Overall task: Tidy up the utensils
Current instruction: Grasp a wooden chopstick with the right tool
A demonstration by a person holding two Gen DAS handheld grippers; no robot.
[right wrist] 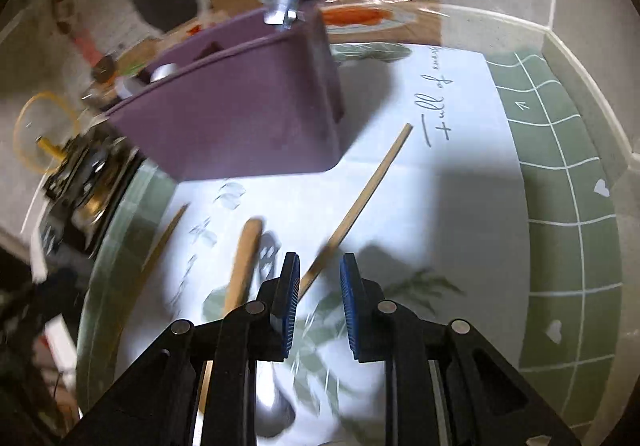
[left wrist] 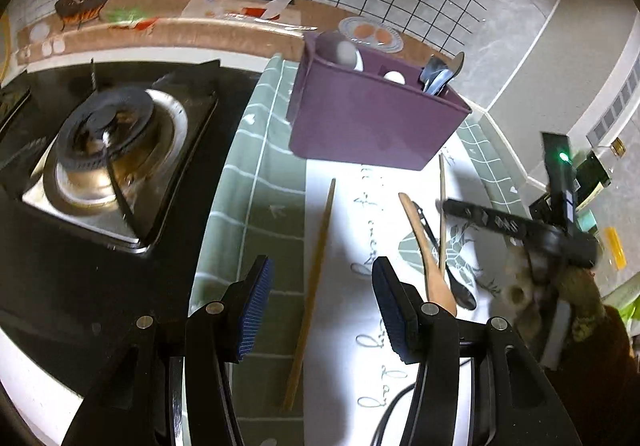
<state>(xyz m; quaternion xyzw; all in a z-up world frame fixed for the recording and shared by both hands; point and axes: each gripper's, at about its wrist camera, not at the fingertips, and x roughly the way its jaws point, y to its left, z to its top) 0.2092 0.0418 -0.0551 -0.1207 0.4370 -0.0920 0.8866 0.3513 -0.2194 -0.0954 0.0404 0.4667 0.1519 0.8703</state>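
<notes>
Two chopsticks (left wrist: 310,298) (left wrist: 442,214) on mat (left wrist: 256,174). One wooden spoon (left wrist: 426,254), one black spoon (left wrist: 452,266) beside it. One purple holder (left wrist: 372,122), several utensils inside, exact count unclear. One stove burner (left wrist: 104,122). Two grippers (left wrist: 322,306) (right wrist: 319,306).

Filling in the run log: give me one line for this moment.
left gripper: open, empty | right gripper: open, over chopstick | purple caddy: holds some utensils | wooden spoon: on mat
</notes>
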